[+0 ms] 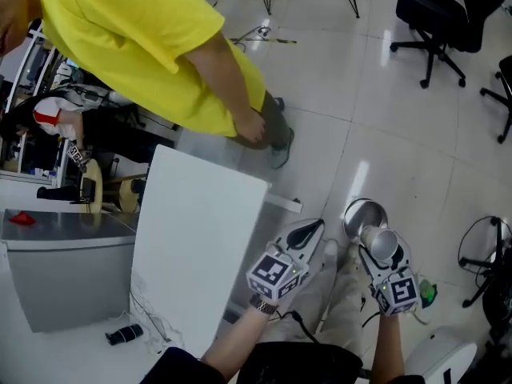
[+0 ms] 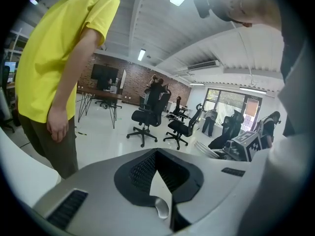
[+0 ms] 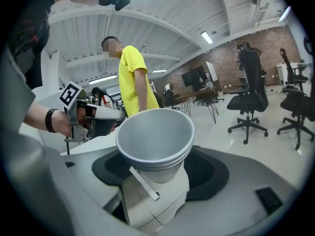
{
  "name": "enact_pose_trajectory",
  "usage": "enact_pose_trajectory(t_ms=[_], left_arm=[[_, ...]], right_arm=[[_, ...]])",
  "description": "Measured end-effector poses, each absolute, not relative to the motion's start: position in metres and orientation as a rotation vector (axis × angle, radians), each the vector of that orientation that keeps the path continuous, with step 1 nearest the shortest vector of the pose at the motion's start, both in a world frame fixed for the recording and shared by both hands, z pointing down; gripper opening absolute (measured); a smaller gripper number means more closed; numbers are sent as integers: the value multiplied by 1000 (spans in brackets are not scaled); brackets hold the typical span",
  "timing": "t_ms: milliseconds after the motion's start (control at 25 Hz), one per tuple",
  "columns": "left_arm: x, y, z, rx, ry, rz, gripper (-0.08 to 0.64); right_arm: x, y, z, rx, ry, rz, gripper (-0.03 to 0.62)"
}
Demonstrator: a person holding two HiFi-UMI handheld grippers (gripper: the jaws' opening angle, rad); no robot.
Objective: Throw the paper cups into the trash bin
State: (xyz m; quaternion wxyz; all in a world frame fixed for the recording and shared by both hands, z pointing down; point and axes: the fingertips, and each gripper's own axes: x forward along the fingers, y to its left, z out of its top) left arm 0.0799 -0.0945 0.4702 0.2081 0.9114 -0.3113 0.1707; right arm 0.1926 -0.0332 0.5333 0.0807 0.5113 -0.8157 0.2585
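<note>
Two nested paper cups [image 3: 155, 141] sit clamped in the right gripper [image 3: 157, 173] fingers, over the floor off the white worktop's [image 1: 200, 246] right edge, just beside a round bin [image 1: 353, 212]. Left gripper [image 2: 158, 173] fingers together, empty. Person in yellow shirt [image 1: 136, 46] stands beyond.

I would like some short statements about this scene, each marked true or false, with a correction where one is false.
1. The right gripper is closed on stacked white paper cups. True.
2. The left gripper holds a paper cup too. False: nothing stands between its jaws.
3. The person in the yellow shirt sits on a chair. False: this person stands beside the white rectangular table.
4. Black office chairs stand on the glossy pale floor. True.
5. The cups lie inside the round trash bin. False: the right gripper holds them, and the bin stands on the floor beside them in the head view.
</note>
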Motion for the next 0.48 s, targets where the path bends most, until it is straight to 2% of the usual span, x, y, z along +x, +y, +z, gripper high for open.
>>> enact_pose_trajectory(t_ms=[480], left_arm=[[69, -80, 591, 2442, -813, 582, 2]], right_arm=[[201, -21, 686, 1474, -2301, 895, 336]])
